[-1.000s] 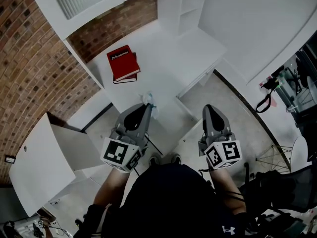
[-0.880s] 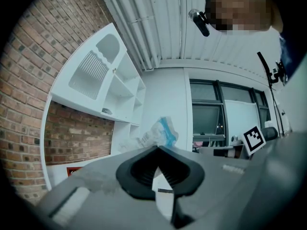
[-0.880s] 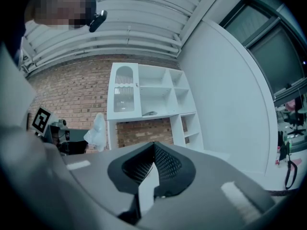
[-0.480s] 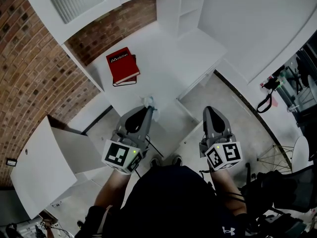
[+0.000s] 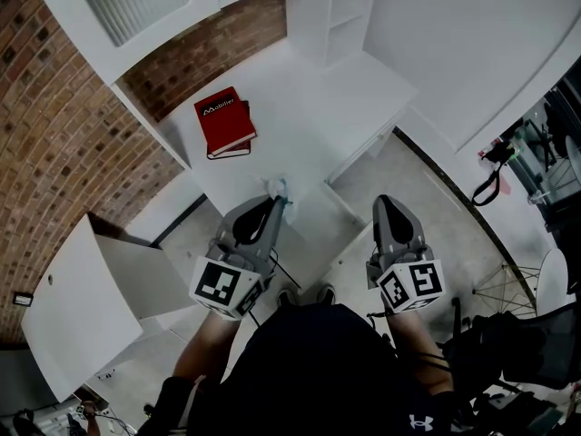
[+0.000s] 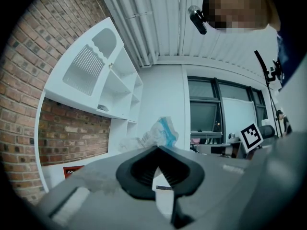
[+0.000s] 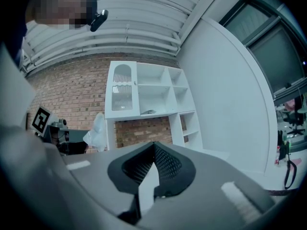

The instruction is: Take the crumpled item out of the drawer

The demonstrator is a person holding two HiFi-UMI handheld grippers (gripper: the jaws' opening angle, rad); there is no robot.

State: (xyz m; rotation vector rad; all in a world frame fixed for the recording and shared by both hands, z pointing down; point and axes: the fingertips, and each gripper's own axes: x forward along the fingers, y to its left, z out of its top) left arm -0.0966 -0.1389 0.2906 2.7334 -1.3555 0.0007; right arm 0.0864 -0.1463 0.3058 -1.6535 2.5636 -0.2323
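Where the head view looks steeply down on a person standing at a white desk (image 5: 318,89), the following are recorded: left gripper (image 5: 275,198), held level, jaws closed together at the tip on the crumpled item (image 5: 277,187), a small wad of white material with a pale blue patch; the wad stands up from the pinched tip and, from above, lies over the near edge of the desk top, clear of the furniture; the left gripper view confirms it, with the crumpled item (image 6: 160,132) rising just above the meeting dark pads; right gripper (image 5: 383,202), held level beside the left and well apart from it, jaws drawn together with nothing between them, as the right gripper view shows; in that same view the crumpled item (image 7: 98,128) appears off to the left; each gripper carries a cube with black and white square markers at its rear; red book (image 5: 224,116), lying flat on the desk top further back, near the brick wall (image 5: 54,125); white shelf unit (image 7: 144,87) with open compartments, standing above the desk against the brick; white panel (image 5: 82,307) standing open low at the left of the desk; dark-framed windows (image 6: 206,114) beyond the desk
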